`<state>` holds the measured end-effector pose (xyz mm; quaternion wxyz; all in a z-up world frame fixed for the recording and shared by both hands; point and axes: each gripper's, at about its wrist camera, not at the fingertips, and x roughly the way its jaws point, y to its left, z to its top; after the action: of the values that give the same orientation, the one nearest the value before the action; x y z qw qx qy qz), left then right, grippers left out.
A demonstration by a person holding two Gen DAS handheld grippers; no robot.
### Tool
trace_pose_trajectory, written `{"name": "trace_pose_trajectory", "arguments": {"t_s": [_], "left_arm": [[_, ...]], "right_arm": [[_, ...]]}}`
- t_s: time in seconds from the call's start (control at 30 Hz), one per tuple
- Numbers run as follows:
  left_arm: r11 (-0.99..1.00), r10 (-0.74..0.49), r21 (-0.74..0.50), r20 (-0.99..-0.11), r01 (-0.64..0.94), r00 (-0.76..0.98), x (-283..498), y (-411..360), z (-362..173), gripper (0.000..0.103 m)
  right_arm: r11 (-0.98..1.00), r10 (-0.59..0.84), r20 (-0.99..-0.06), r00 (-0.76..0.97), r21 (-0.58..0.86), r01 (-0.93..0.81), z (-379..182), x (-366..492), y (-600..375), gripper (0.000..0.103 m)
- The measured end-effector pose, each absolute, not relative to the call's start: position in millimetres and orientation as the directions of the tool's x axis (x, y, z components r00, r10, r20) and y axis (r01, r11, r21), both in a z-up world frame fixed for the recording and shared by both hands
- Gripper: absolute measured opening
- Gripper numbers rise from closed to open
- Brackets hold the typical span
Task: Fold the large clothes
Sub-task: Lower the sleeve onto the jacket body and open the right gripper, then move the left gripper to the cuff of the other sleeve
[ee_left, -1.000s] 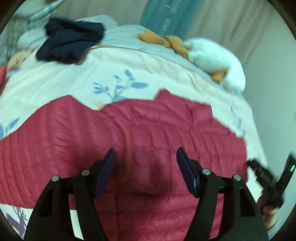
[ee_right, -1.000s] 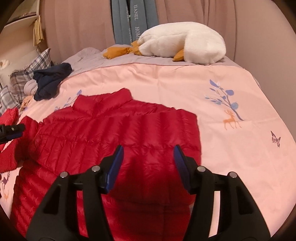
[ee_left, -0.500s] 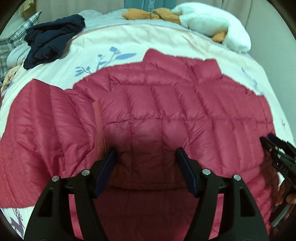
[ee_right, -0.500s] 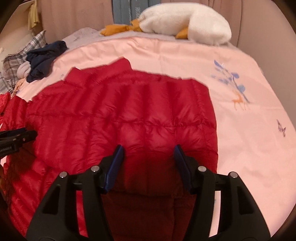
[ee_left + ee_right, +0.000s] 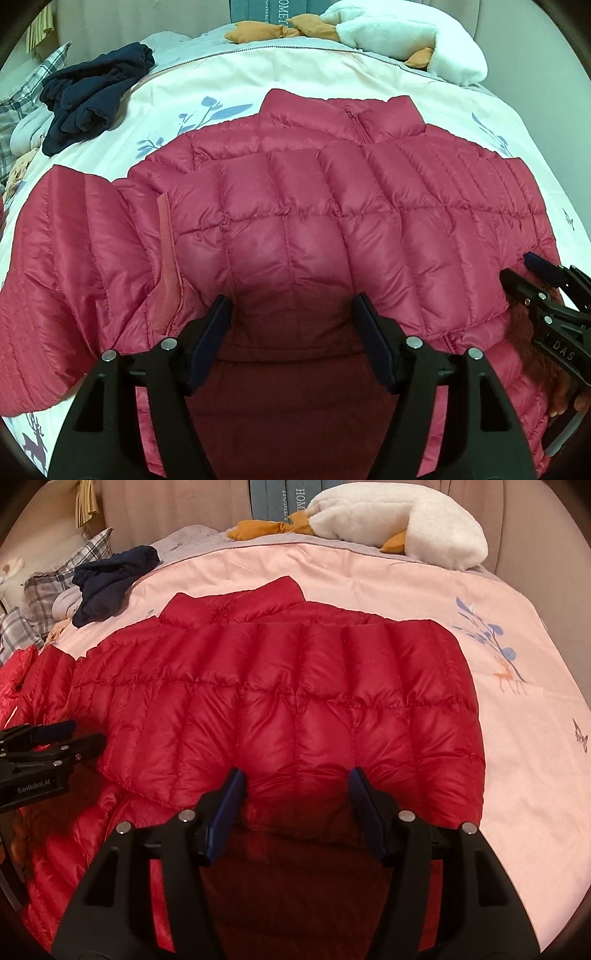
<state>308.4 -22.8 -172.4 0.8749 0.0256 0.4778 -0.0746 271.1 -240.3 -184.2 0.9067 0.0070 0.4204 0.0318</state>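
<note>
A red quilted puffer jacket [image 5: 295, 206] lies spread on the bed with its collar toward the far side; one sleeve [image 5: 74, 240] reaches out to the left. In the left wrist view my left gripper [image 5: 291, 301] hangs open just over the jacket's near hem, its pads apart and not pressing on the fabric. My right gripper [image 5: 295, 773] stands open the same way over the jacket [image 5: 280, 686] near its right edge. Each gripper shows in the other's view: the right gripper [image 5: 535, 273] at the jacket's right side, the left gripper [image 5: 74, 738] at the left.
A pink bed cover [image 5: 517, 775] with leaf and deer prints lies under the jacket. A heap of navy clothes [image 5: 88, 96] sits at the far left beside plaid pillows [image 5: 55, 579]. A white plush goose [image 5: 399, 520] lies along the far edge, against a curtain.
Both grippers have come down and closer to the jacket, which now fills more of each view. The left view has swung and levelled out. Both pairs of jaws stay apart.
</note>
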Motion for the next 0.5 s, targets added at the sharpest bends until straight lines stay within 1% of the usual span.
{"name": "trace_pose_trajectory", "arguments": {"t_s": [0.13,0.2,0.37,0.5], "left_arm": [[0.989,-0.126,-0.062,-0.823,0.132,0.553,300,-18,-162,0.07],[0.99,-0.123,-0.058,-0.813,0.131,0.569,291,-18,-155,0.07],[0.986,-0.147,-0.069,-0.779,0.149,0.609,263,-19,-137,0.07],[0.982,-0.171,-0.08,-0.763,0.17,0.623,237,-21,-125,0.07]], "right_arm": [[0.996,0.084,-0.75,0.656,0.083,-0.033,-174,261,-242,0.061],[0.996,0.084,-0.74,0.667,0.083,-0.034,-168,252,-240,0.062],[0.99,0.135,-0.701,0.7,0.127,-0.063,-148,223,-235,0.063],[0.986,0.161,-0.678,0.717,0.145,-0.084,-135,200,-227,0.069]]}}
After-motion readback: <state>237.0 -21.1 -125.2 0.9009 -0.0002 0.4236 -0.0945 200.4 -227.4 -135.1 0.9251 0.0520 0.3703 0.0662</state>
